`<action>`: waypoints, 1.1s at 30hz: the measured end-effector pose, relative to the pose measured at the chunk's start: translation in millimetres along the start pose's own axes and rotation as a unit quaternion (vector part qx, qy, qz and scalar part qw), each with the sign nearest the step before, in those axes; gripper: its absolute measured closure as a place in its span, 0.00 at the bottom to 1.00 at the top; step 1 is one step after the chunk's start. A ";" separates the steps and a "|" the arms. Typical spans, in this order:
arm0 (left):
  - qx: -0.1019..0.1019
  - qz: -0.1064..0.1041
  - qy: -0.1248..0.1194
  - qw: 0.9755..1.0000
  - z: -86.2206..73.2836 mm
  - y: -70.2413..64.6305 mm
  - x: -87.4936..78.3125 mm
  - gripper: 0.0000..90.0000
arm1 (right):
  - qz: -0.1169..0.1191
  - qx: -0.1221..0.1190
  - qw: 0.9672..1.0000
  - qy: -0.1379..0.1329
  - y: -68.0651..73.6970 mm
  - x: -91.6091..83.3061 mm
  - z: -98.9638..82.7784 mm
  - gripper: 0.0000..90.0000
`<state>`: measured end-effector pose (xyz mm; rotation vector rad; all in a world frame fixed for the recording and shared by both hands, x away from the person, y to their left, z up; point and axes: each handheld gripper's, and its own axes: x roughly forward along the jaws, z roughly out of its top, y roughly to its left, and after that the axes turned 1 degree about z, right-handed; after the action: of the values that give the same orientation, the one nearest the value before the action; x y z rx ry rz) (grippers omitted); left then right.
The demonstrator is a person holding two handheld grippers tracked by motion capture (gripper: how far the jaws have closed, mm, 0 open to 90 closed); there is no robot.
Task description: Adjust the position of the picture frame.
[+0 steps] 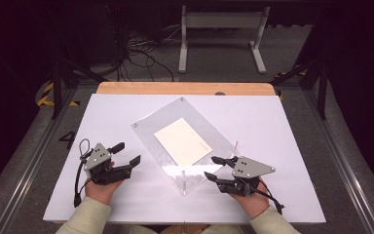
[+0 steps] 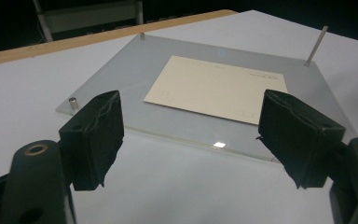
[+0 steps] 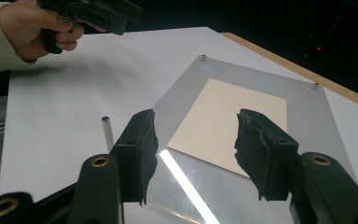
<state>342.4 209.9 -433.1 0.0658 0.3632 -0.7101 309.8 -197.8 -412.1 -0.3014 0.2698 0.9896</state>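
A white table (image 1: 272, 126) is set in a dark room. Both the left gripper (image 1: 126, 153) and the right gripper (image 1: 213, 167) are held with jaws wide and empty, one at each side of a clear plate (image 1: 151, 124). A card (image 1: 182, 140) lies under or on it. Nothing is gripped; any handling appears not yet begun.

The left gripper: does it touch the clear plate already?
Apart. In the high view the left gripper sits left of the clear plate, with bare white table between them. The left gripper view shows its open jaws short of the plate's near edge.
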 end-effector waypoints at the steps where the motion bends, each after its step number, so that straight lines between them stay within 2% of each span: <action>1: 0.000 0.000 0.001 1.000 0.0 0.0 0.0 0.25 | 0.009 0.000 1.000 0.002 2.8 4.8 1.2 0.52; 3: 0.002 0.000 0.001 1.000 0.0 0.2 0.3 0.25 | 0.014 0.001 1.000 0.004 3.9 6.7 1.5 0.51; 4: 0.002 0.001 0.000 1.000 -0.2 0.0 0.8 0.26 | 0.030 0.002 0.999 0.011 7.4 13.2 1.4 0.51; 5: 0.002 0.001 0.000 1.000 -0.2 0.0 0.8 0.26 | 0.030 0.002 0.999 0.011 7.4 13.2 1.4 0.51; 6: 0.001 0.001 0.001 1.000 -0.3 -0.1 0.9 0.26 | 0.044 0.006 0.999 0.016 10.5 18.9 1.3 0.51; 12: 0.000 -0.001 0.004 1.000 -0.7 -0.2 1.7 0.26 | 0.066 0.013 0.997 0.025 16.7 30.2 1.1 0.52; 13: 0.001 -0.001 0.004 1.000 -0.7 -0.1 1.8 0.26 | 0.079 0.016 0.996 0.031 19.6 35.6 0.6 0.53; 15: -0.001 -0.002 0.006 1.000 -0.8 -0.5 1.9 0.26 | 0.083 0.018 0.996 0.034 20.8 37.2 0.4 0.53; 19: 0.000 -0.002 0.007 1.000 -0.8 -0.6 2.2 0.26 | 0.107 0.023 0.993 0.047 27.0 48.8 -1.5 0.57; 27: 0.002 -0.003 0.012 1.000 -1.2 -0.3 3.1 0.26 | 0.123 0.020 0.989 0.073 32.4 62.2 -5.6 0.64; 33: -0.001 -0.008 0.015 1.000 -1.7 -1.0 4.2 0.26 | 0.123 0.015 0.987 0.098 33.2 72.4 -10.3 0.81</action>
<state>344.2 206.8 -436.1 0.0714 0.3937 -0.7250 318.5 -128.5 -451.6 -0.3441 0.5103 1.2001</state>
